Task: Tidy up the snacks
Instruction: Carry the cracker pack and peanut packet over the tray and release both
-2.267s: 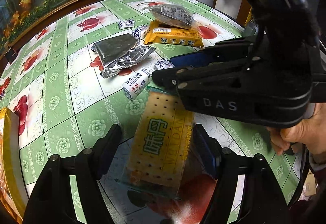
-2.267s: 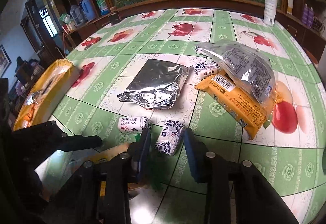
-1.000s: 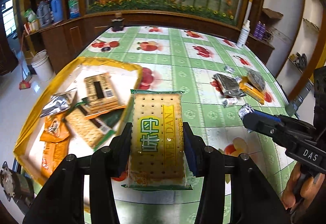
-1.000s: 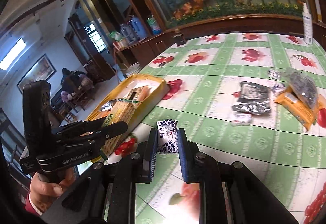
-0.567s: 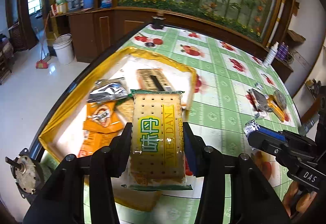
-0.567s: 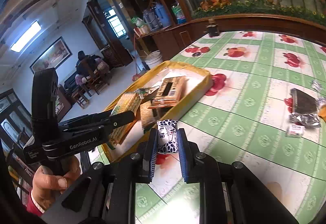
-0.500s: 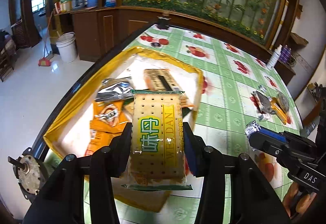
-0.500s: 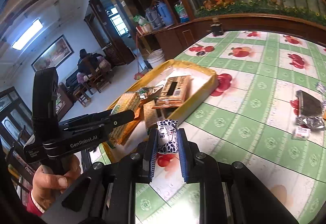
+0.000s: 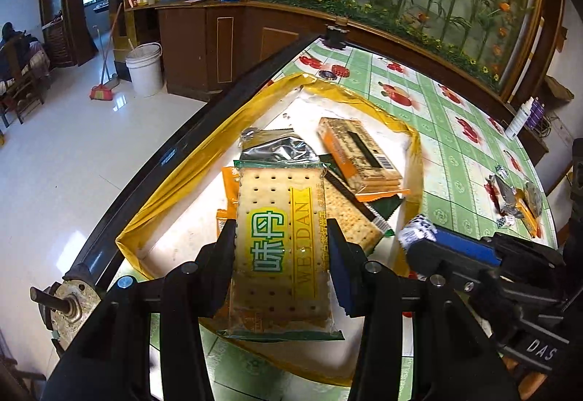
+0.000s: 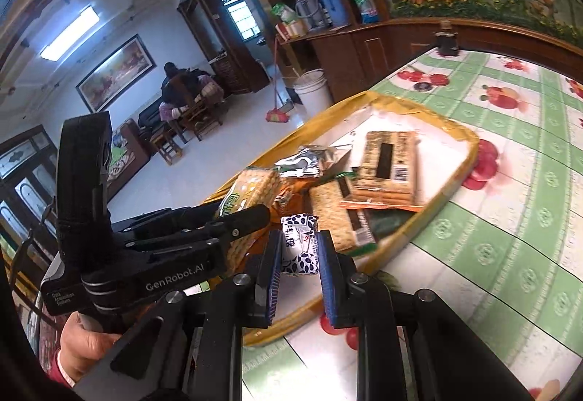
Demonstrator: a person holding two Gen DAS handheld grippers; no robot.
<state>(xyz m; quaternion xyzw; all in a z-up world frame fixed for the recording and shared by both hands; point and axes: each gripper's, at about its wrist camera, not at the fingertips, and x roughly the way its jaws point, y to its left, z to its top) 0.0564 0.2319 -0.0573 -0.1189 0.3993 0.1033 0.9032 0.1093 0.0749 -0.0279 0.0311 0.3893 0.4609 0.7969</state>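
Note:
My left gripper point(image 9: 280, 248) is shut on a yellow cracker packet point(image 9: 278, 240) with green lettering, held over the near part of a yellow-rimmed tray point(image 9: 204, 146). In the right wrist view the same packet point(image 10: 247, 193) shows in the left gripper point(image 10: 255, 215). My right gripper point(image 10: 300, 251) is shut on a small white candy with dark blue spots point(image 10: 298, 248), just over the tray's point(image 10: 470, 149) near rim. The candy point(image 9: 417, 228) also shows at the right gripper's tip in the left wrist view. Several snack packets point(image 9: 359, 155) lie in the tray.
The tray sits at the left end of a green flower-patterned table point(image 9: 455, 131), close to its dark edge point(image 9: 175, 149). More snacks point(image 9: 517, 198) lie far right on the table. A person's hand point(image 10: 83, 342) holds the left gripper. Beyond the edge is white floor with a bucket point(image 9: 144, 67).
Both grippers have swung left from the loose snacks to the tray, each keeping its packet. The tray now fills the middle of both views and the cracker packet hangs above it.

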